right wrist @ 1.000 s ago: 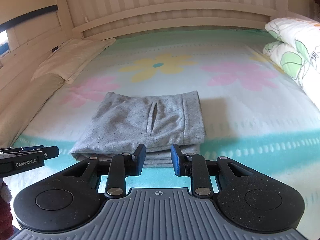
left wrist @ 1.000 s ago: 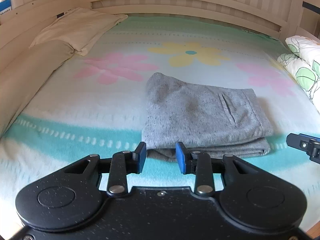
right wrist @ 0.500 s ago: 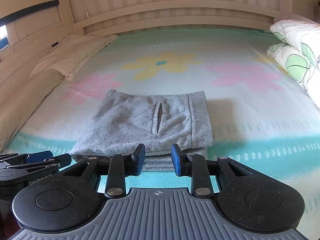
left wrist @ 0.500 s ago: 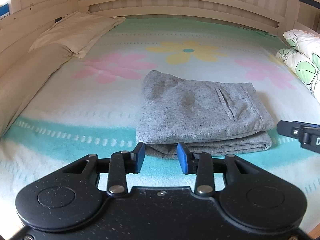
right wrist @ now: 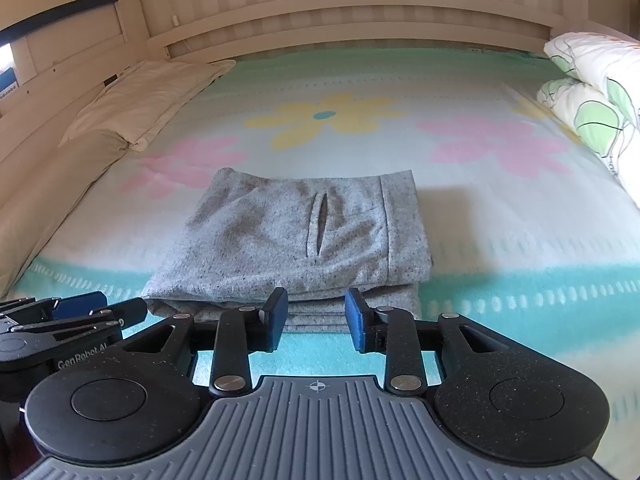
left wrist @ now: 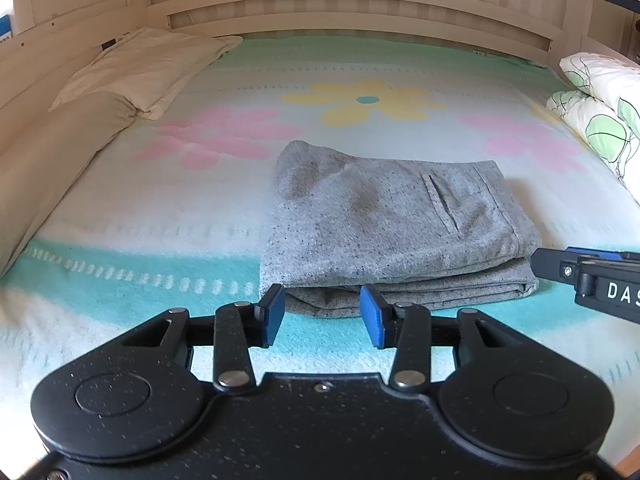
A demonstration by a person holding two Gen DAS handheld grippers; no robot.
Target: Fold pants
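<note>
Bolster (left wrist: 52,160): lying along the far left edge of the bed, tan, running up toward the headboard.

Pillow (left wrist: 148,64): sitting just past the bolster in the back left corner, cream, kinda rumpled.

Blanket (left wrist: 160,216): covering the whole bed, pale with pink and yellow flowers and a teal band across the near side.

Left gripper (left wrist: 322,316): I'm holding it just short of the near edge of the pants, toward their left end. Jaws have just been opening, and they're standing apart now with nothing between the blue pads, only teal blanket showing in the gap.

Pants (left wrist: 392,224): grey, lying folded into a thick rectangle mid-bed, pocket slit facing up, stacked layers showing along the near edge.

Right gripper (right wrist: 316,314): I'm hovering it at the near edge too, toward the right end of the stack. Jaws also just been opening, pads apart, not pinching any cloth.

Quilt (right wrist: 592,92): bunched at the right edge, white with green leaf print, well apart from the pants.
</note>
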